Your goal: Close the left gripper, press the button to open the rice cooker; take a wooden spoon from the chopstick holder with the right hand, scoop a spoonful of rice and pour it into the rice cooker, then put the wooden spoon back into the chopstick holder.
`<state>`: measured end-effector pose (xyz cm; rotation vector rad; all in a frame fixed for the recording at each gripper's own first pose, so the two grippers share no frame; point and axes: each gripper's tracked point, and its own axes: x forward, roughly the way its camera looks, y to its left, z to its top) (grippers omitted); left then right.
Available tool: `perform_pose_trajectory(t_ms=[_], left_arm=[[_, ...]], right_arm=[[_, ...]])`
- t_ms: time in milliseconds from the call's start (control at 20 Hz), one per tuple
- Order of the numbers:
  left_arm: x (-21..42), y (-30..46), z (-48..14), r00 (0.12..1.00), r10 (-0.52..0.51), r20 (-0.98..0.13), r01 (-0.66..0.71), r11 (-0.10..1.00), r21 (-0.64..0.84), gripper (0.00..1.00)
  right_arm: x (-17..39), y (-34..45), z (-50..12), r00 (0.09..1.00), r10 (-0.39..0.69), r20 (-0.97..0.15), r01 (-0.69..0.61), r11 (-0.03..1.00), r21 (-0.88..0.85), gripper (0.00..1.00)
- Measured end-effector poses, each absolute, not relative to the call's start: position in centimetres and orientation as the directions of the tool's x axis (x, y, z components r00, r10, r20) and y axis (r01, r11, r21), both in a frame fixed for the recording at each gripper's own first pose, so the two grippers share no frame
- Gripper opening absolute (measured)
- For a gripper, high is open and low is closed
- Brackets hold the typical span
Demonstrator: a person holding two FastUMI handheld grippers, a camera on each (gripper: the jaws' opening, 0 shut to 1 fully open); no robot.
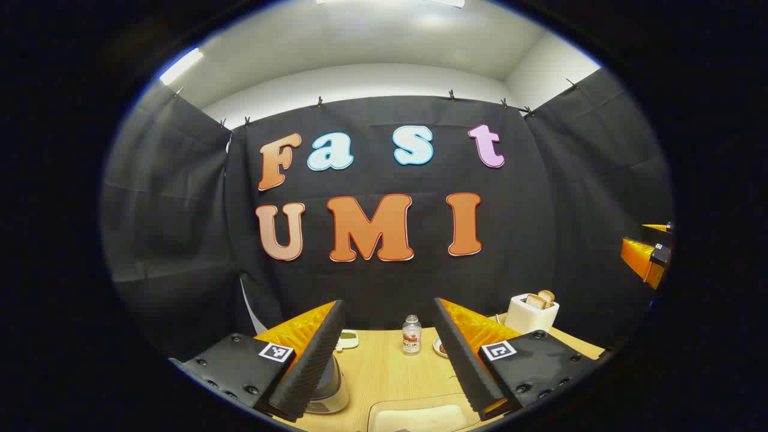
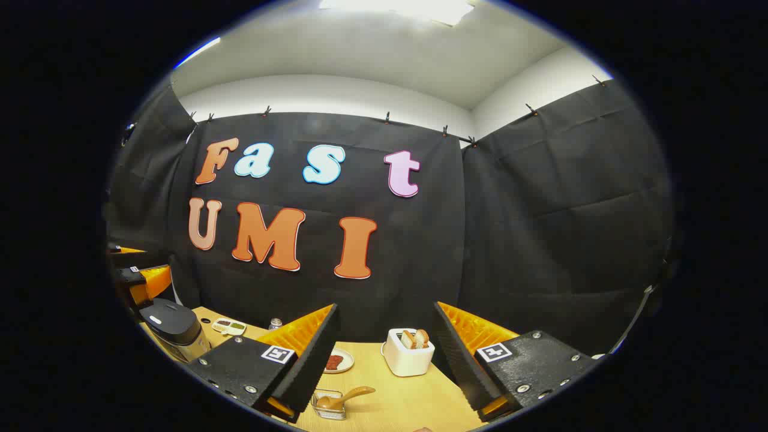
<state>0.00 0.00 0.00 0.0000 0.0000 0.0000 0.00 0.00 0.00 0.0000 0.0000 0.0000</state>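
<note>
Left gripper view: cooker (image 1: pixel 327 387) sits low, lid down, just behind the left gripper (image 1: pixel 384 354)'s left finger, nearer this hand; jaws wide apart, not yet closed for pressing; right gripper (image 2: pixel 384 360) gapes too, spoon (image 2: pixel 345 397) below, handle pointing right.

Black cloth walls (image 1: pixel 390 282) clipped up; white ceiling (image 2: pixel 384 54), strip lights (image 1: pixel 180 65); wooden table (image 2: pixel 414 396).

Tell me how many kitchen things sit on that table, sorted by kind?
Appliances: 2, rice cooker and toaster
Dishes: 2, divided tray and small plate
Bottles: 1
Spoon holders: 1, glass, with wooden spoon
Total: 6
</note>
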Motion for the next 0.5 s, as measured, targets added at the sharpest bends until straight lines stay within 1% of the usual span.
perform_pose_trajectory(t_ms=[150,200,300,350,500], left_arm=[[-0.4,1.6,0.2,0.999,0.035,0.001,-0.035,0.999,0.004,1.00],[-0.7,2.2,0.1,0.999,0.047,-0.002,-0.047,0.999,0.006,1.00],[-1.0,3.0,0.2,0.998,0.061,-0.004,-0.061,0.998,0.020,1.00],[-1.1,3.3,0.4,0.998,0.065,-0.002,-0.065,0.998,0.027,1.00],[-1.6,4.6,0.6,0.997,0.084,0.001,-0.084,0.996,0.035,1.00]], right_arm=[[0.7,1.5,0.1,0.999,0.034,0.007,-0.034,0.999,0.002,0.97],[1.1,2.1,0.2,0.999,0.047,0.010,-0.047,0.999,0.006,0.95],[1.7,3.1,0.4,0.997,0.073,0.018,-0.073,0.997,0.015,0.95],[2.2,3.7,0.6,0.996,0.083,0.020,-0.083,0.996,0.019,0.97],[2.8,5.3,0.6,0.993,0.116,0.015,-0.117,0.993,0.028,0.97]])
